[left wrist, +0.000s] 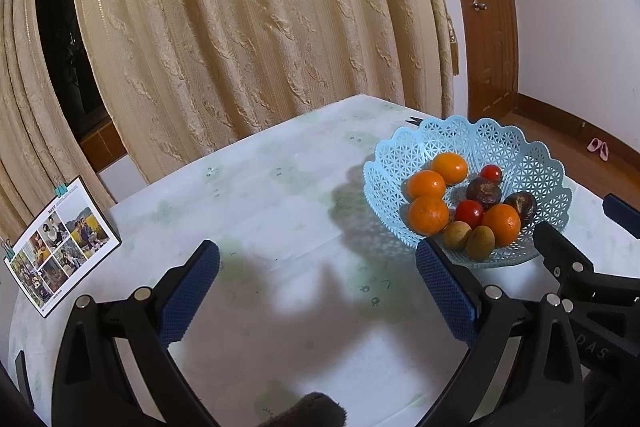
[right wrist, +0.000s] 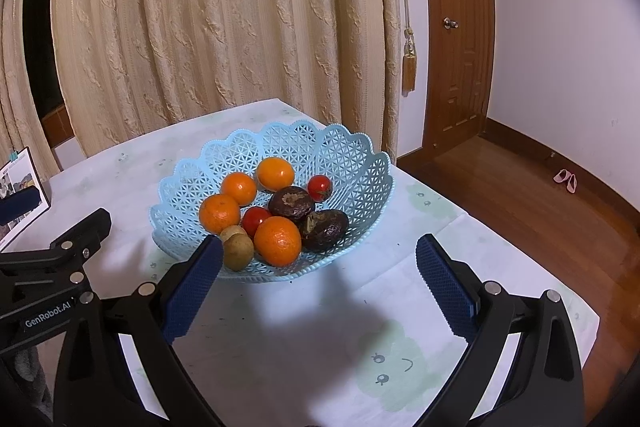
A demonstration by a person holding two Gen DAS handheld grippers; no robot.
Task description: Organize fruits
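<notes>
1. We see the table (right wrist: pixel 280 347) under a pale cloth.
2. The basket (right wrist: pixel 360 163) sits on it, at 12 o'clock from the right gripper (right wrist: pixel 320 283) and 2 o'clock from the left gripper (left wrist: pixel 318 287).
3. Both grippers gape wide, holding nothing.
4. Four oranges (right wrist: pixel 277 241), two dark fruits (right wrist: pixel 291 203), two tomatoes (right wrist: pixel 320 187) and two brown fruits (right wrist: pixel 238 251) lie in the basket.

A photo card (left wrist: pixel 60 245) stands on the tabletop (left wrist: pixel 280 195) before beige curtains (right wrist: pixel 224 19); by the wooden door (right wrist: pixel 460 27), perhaps pink slippers (right wrist: pixel 566 181).
</notes>
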